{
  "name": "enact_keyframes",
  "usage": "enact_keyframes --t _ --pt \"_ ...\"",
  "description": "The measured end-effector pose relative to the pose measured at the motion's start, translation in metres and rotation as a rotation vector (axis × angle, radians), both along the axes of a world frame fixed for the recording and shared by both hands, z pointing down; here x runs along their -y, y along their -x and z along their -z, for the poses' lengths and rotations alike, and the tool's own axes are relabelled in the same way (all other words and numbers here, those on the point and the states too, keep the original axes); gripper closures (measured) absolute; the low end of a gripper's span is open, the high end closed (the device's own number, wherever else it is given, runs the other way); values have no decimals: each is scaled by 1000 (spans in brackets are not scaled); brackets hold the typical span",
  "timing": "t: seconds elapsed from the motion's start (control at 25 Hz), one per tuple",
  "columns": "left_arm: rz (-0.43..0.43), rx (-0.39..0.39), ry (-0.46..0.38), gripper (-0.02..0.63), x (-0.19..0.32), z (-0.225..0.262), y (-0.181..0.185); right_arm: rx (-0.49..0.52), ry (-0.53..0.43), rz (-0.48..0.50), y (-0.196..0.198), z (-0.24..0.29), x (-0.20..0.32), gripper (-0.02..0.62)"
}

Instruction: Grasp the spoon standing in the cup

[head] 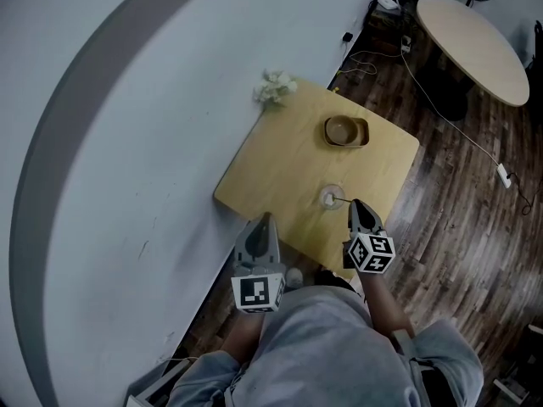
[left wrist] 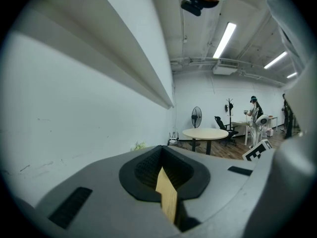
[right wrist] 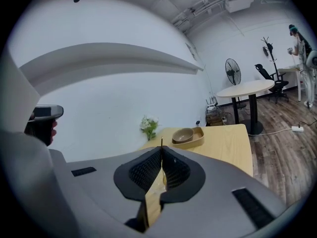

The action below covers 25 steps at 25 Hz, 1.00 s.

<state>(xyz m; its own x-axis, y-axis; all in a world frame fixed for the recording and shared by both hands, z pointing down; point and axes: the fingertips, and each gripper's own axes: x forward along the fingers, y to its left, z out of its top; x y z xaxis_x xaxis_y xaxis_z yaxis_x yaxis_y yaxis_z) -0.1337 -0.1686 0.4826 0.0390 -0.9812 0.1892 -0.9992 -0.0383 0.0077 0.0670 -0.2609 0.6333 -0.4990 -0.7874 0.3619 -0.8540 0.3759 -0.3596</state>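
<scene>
On the table (head: 280,168): cup (head: 324,202) with spoon (head: 339,200).
Right gripper (head: 353,203): closed on the spoon handle.
Left gripper (head: 265,217): closed, empty.

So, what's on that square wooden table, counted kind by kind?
bowl: 1
tray: 1
cup: 1
spoon: 1
bunch of flowers: 1
Total: 5

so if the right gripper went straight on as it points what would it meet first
probably the bowl in its tray, almost dead ahead of the right gripper, which is shut on the spoon; depth is unclear
</scene>
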Motion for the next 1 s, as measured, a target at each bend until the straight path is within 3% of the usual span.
enact_keyframes --t 1.0 --pt "-108 -51 -94 604 -12 19 -1 58 -308 -101 -6 145 -37 592"
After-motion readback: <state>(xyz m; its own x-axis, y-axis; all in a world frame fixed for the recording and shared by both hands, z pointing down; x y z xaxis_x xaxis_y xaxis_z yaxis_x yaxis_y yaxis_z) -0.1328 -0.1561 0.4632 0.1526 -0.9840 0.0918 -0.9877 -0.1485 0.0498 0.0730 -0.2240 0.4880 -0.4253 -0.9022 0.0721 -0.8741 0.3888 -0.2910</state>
